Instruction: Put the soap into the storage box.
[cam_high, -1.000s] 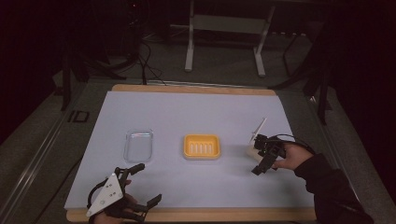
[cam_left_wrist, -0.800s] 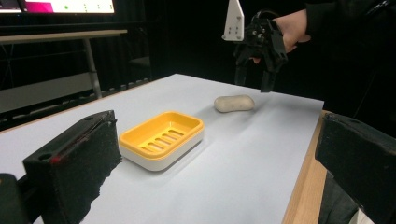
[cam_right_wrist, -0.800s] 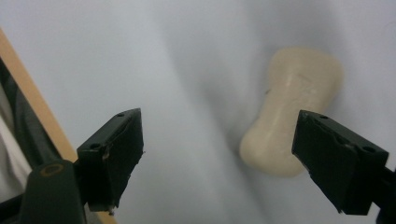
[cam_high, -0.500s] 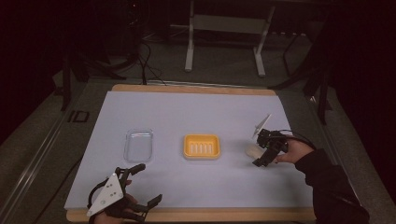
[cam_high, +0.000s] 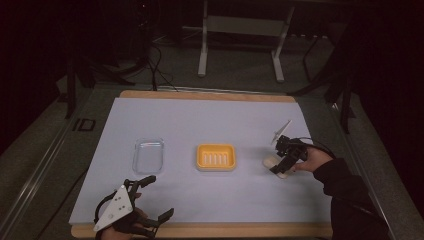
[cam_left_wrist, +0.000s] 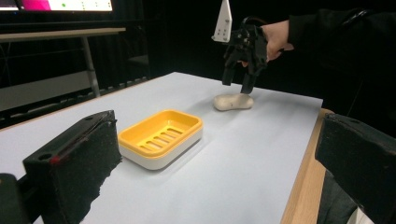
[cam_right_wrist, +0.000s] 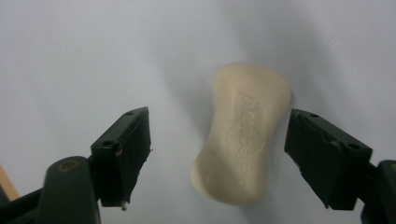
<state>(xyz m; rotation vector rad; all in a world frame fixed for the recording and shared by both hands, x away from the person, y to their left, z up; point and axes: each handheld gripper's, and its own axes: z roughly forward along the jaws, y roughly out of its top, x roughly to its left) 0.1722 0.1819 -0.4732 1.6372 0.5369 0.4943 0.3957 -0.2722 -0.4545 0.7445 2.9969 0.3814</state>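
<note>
Cream soap bar (cam_right_wrist: 243, 135) flat on the pale worktop (cam_high: 200, 120), lying between the spread jaws of the right gripper (cam_right_wrist: 217, 156), nearer the right-hand jaw in the right gripper view and touching neither. Seen from the left gripper view, right gripper (cam_left_wrist: 239, 65) poised just above the soap bar (cam_left_wrist: 233, 101), jaws pointing down, released. In the high view, soap bar (cam_high: 276, 166) at the worktop's right side, under the right gripper (cam_high: 284, 162).

Left gripper (cam_high: 155, 197) at the near left edge, jaws wide apart, grasping nothing.

Orange soap dish (cam_high: 216, 157) with slotted floor and white base at centre, empty. Clear plastic lid or tray (cam_high: 148, 155) to its left, empty.

Embossed lettering on the soap bar, too faint to read.
</note>
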